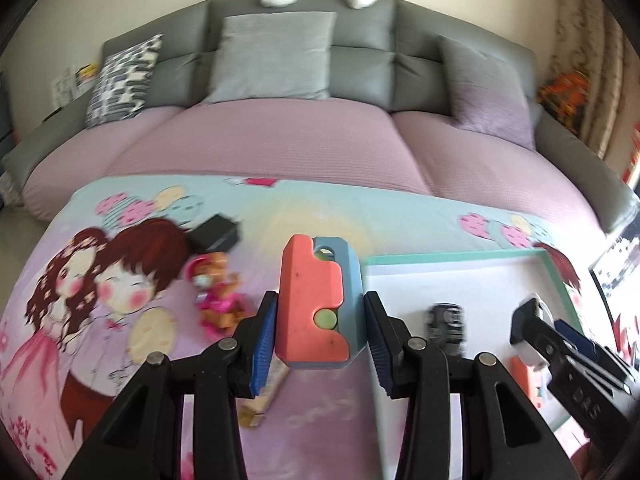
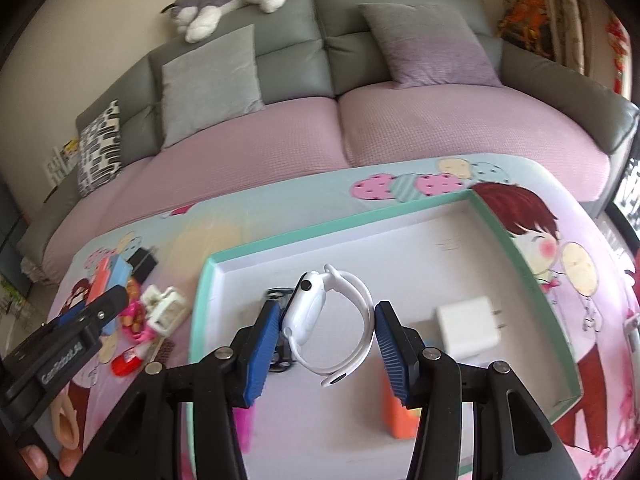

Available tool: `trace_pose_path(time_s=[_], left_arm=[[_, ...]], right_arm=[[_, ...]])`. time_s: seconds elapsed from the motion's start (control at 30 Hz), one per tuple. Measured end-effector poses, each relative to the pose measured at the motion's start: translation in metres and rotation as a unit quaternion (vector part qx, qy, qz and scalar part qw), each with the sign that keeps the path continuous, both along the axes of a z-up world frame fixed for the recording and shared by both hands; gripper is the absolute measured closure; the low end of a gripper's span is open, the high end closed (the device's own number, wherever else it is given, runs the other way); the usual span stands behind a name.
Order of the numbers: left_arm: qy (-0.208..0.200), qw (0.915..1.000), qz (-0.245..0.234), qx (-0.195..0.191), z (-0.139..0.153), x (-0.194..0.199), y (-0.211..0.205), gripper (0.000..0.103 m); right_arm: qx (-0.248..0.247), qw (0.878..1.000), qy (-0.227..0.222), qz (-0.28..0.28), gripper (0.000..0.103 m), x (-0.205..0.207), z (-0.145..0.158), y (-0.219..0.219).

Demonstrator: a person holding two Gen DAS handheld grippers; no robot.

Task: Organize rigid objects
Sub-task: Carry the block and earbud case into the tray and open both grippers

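Progress, my read: roughly midway. The tray w/ the mint rim sits on the bench under a cartoon cloth, and it already has a white charger, a small dark toy car and an orange block lying in it. Left outside on the cloth: a small doll, a black box, a white hair clip, a red-and-white piece and a wooden-looking stick under my left tool. So several items to go, plus the two I'm carrying.

Left tool: jaws partly spread, pinching the coral-and-blue block toy by its sides, both pads touching it. It's held upright above the cloth, just left of the tray's rim, not yet in.

Right tool: jaws about half spread, gripping a white smartwatch; left pad is on the watch body, right pad against the strap loop. Watch hangs over the tray interior, near the toy car, charger off to the right. Can't tell how high above the tray floor it is.
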State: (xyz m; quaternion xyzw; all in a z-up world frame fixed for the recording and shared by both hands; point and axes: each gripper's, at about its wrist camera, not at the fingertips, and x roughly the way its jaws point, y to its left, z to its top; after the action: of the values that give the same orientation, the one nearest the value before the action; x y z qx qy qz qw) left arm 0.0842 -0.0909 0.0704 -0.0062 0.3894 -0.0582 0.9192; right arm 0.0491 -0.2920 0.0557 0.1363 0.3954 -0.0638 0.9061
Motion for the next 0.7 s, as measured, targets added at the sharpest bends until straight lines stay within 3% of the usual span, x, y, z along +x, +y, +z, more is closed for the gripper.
trace_pose_path(time_s=[0.33,0.7], left_arm=[[0.038,0.9967,-0.072,-0.003,-0.019,-0.003,-0.055,0.059],[0.071,0.9921,-0.103,0.004,-0.035,-0.009,-0.077,0.059]], right_arm=[[-0.016,0.999,0.0,-0.029,0.051,-0.002,-0.003,-0.03],[-0.009,0.999,0.011,-0.03,0.051,0.0,-0.012,-0.034]])
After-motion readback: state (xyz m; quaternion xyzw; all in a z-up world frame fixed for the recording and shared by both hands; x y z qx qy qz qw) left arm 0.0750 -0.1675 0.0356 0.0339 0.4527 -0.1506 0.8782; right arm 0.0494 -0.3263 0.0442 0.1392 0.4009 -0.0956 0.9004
